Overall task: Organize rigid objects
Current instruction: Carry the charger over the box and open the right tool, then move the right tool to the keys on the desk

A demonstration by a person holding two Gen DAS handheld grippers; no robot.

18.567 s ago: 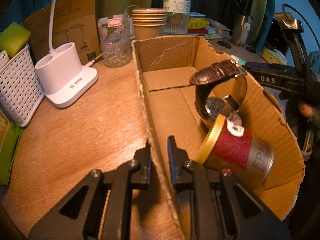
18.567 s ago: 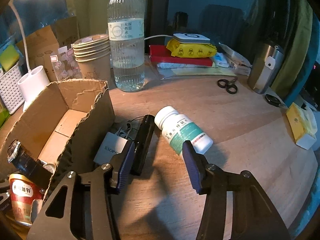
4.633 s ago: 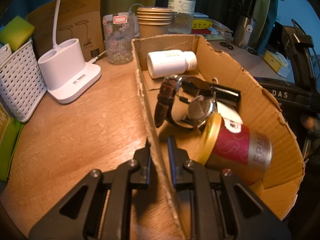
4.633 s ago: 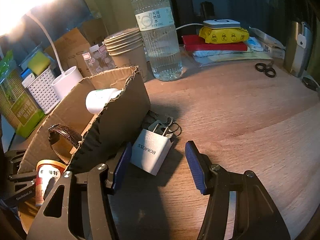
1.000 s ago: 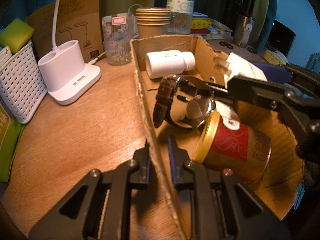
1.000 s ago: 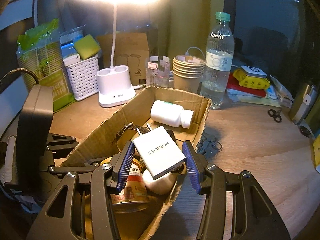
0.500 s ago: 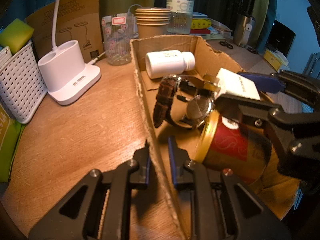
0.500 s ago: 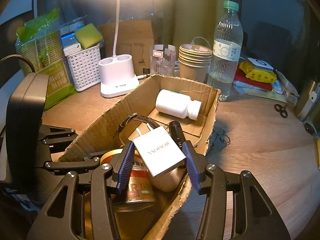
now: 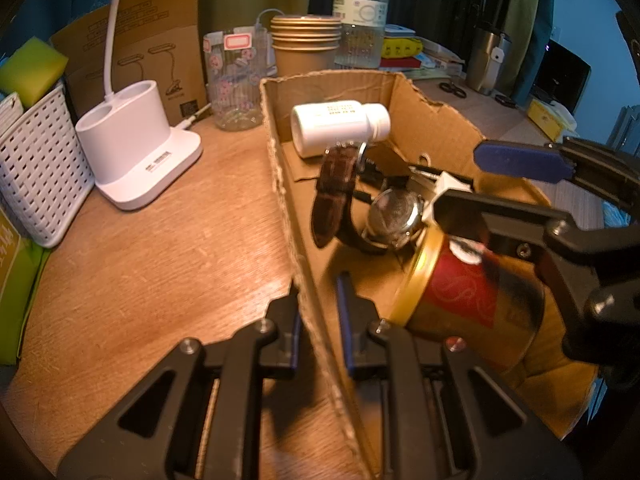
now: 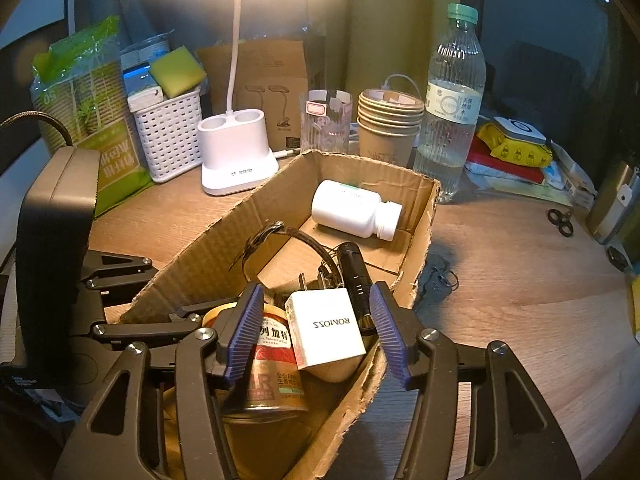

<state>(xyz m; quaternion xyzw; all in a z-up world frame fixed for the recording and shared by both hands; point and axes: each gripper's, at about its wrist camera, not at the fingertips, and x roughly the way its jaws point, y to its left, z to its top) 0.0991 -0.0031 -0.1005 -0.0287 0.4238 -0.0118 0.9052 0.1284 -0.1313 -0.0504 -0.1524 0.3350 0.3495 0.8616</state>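
The right gripper (image 10: 314, 330), jaws just opened and clear of the charger (image 10: 326, 328), has it directly between them inside the box (image 10: 420, 216); the left gripper (image 9: 318, 320) clamps the box wall.

The cardboard box (image 10: 224, 236) is plain brown. In it lie a white pill bottle (image 10: 352, 209), a red-and-gold can (image 9: 472, 300), a white charger (image 10: 326, 327) and a dark-brown-strapped watch (image 9: 360, 208). The right gripper (image 10: 316, 330) has ribbed blue pads (image 10: 244, 328).

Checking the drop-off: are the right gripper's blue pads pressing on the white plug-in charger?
No: the right gripper stands open, with gaps between both pads and the white charger in the cardboard box.
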